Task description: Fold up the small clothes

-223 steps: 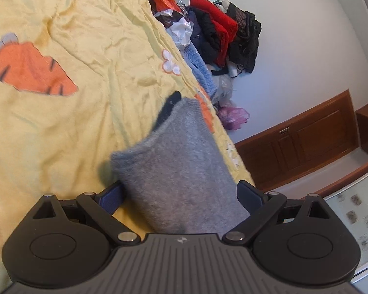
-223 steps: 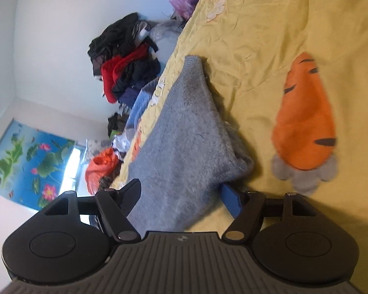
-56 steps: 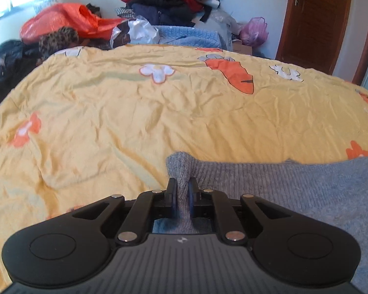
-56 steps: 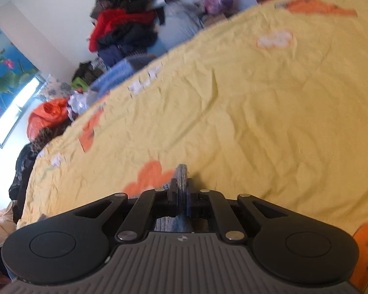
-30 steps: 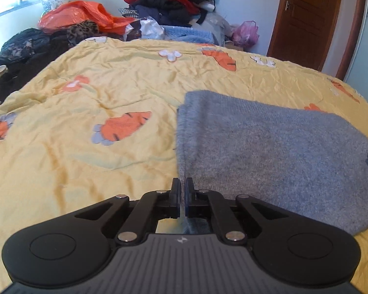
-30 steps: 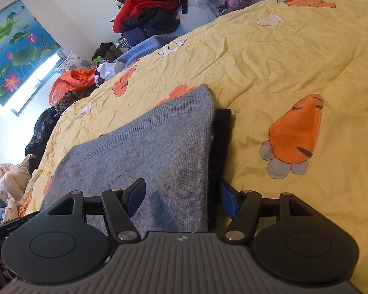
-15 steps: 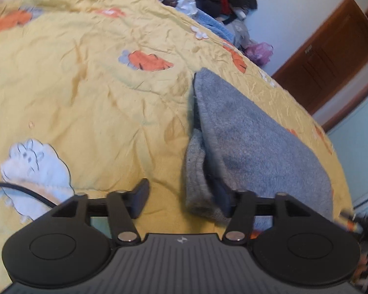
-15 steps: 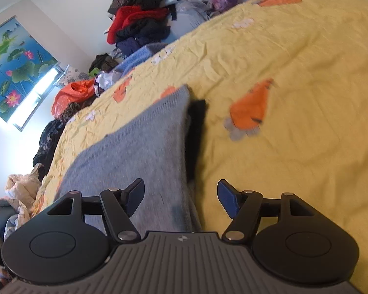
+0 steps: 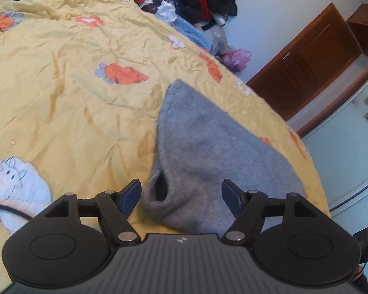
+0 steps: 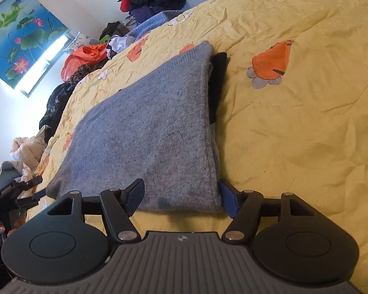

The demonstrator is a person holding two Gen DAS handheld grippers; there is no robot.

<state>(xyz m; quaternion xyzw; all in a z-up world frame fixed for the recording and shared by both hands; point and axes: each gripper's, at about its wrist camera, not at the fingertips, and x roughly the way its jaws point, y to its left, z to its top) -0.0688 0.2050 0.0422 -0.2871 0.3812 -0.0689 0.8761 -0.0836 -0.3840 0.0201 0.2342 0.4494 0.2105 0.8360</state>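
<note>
Fingers (image 9: 131, 194) apart; only right view shows sweater's (image 10: 154, 132) black, possibly collar, edge (image 10: 218, 80).

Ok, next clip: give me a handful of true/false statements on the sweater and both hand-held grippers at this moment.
1. The left hand-held gripper is open. True.
2. The right hand-held gripper is clamped on the gray sweater. False: its jaws are spread, straddling the sweater's near edge.
3. The sweater lies folded on the yellow quilt. True.
4. The sweater is red. False: it is gray.
5. A black piece of fabric shows along the sweater's edge. True.
</note>
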